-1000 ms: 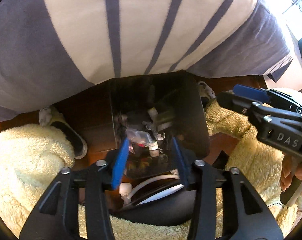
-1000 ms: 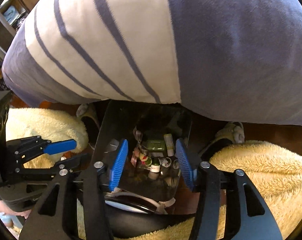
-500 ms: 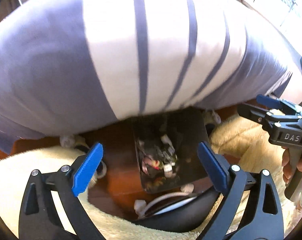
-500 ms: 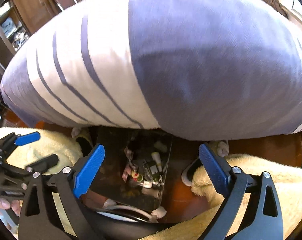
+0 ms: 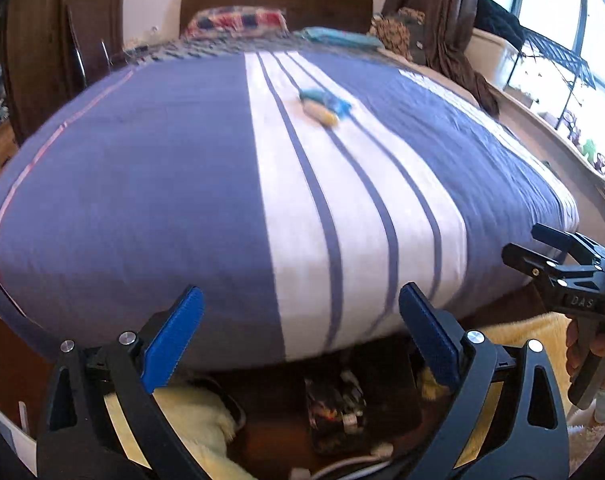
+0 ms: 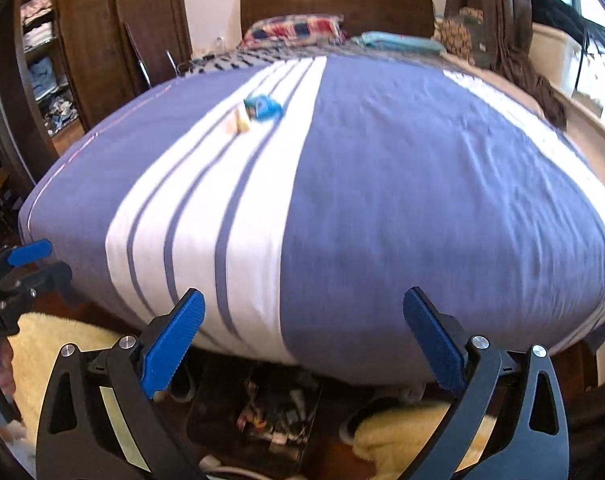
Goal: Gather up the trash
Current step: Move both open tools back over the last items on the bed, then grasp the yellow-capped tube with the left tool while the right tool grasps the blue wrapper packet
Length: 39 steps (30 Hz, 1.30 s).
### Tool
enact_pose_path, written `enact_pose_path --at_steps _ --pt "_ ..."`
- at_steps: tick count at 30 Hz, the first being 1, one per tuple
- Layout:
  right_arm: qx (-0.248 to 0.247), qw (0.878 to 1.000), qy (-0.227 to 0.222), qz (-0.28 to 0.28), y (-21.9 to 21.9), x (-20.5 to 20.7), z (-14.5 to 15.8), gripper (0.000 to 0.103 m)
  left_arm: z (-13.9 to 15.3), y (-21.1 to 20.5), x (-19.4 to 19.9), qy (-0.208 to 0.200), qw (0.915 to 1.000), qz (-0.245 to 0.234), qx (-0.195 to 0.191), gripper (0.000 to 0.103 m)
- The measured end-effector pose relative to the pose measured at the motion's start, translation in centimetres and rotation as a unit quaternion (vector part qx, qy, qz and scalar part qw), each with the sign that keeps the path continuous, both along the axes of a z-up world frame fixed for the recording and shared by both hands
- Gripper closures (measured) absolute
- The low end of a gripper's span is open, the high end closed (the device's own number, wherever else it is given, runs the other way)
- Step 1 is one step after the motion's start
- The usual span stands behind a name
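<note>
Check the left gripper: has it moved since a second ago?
Yes. The left gripper has risen away from the black trash bin on the floor, jaws now wide and empty. The bed top shows, where only its side did before.

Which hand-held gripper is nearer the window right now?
Right. The right hand-held gripper, jaws opening and empty, hangs at the bed's foot on the window side; the left hand-held gripper is beside it, toward the wardrobe.

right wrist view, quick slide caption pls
Open right gripper above a trash bin, facing a striped bed with blue-and-yellow litter.
</note>
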State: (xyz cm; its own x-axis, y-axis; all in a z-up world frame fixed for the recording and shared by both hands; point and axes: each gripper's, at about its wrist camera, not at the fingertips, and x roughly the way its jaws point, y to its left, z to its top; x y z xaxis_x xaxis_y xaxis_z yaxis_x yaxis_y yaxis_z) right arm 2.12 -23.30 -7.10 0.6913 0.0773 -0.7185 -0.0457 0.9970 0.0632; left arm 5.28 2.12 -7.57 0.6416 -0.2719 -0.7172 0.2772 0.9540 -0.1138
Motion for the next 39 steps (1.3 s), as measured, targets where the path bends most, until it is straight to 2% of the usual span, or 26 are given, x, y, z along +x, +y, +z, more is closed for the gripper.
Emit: enact_pose_path --at_steps 3,9,17,26,28,30,33,39 --pt "-0.011 1.000 -0.015 0.002 -0.1 1.5 1.5 0.003 1.1 0.2 1.3 -0.010 0.9999 0.006 0.003 0.009" --pt "-0.021 0.999 -0.026 -0.002 0.0 4.9 2.9 0.003 1.1 0.9 5.1 -0.004 0.9997 0.022 0.013 0.009" --pt "-0.017 1.000 -0.018 0.000 0.4 11.6 3.0 0.003 0.2 -0.1 10.6 0.016 0.9991 0.024 0.032 0.009" --pt "-0.002 0.999 -0.006 0.036 2.9 20.9 2.4 0.005 -1.4 -2.4 16.3 0.043 0.9979 0.019 0.045 0.009" --pt "0.003 0.999 0.000 0.046 3.6 23.0 2.2 0.013 -1.4 -2.8 17.6 0.045 0.9979 0.018 0.044 0.009" --pt "0.015 0.998 0.011 0.056 4.0 24.7 1.8 0.026 -1.4 -3.2 18.5 0.045 0.9979 0.018 0.044 0.009" --pt "0.022 0.997 0.026 0.064 4.7 27.3 1.0 0.034 -1.3 -3.7 19.5 0.046 0.9980 0.012 0.043 0.009" --pt "0.024 0.995 0.058 0.080 6.4 30.6 -0.9 0.040 -1.3 -4.5 20.9 0.049 0.9981 0.001 0.037 0.009"
